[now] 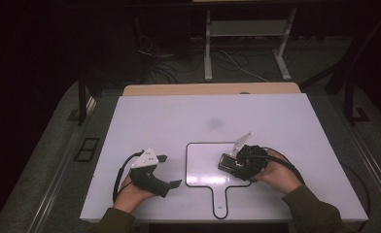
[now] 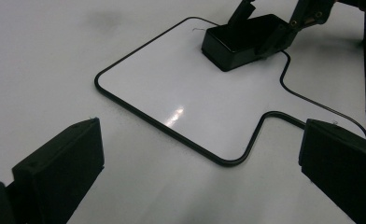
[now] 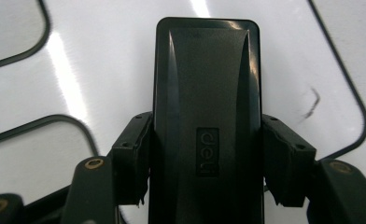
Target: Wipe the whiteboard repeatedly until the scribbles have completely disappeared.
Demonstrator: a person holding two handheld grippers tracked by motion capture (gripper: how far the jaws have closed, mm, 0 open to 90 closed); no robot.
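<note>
From above, the right gripper clamps a black eraser block over the outlined paddle shape on the white table; the left gripper rests nearby, jaws wide and empty. In the left gripper view the block sits flat inside the outline. In the right gripper view the pads squeeze its long sides: it looks rigid, light and glossy, so mid-length is probably the safest hold.

Matt black plastic box w/ smooth sheen; glossy white board, smooth.
</note>
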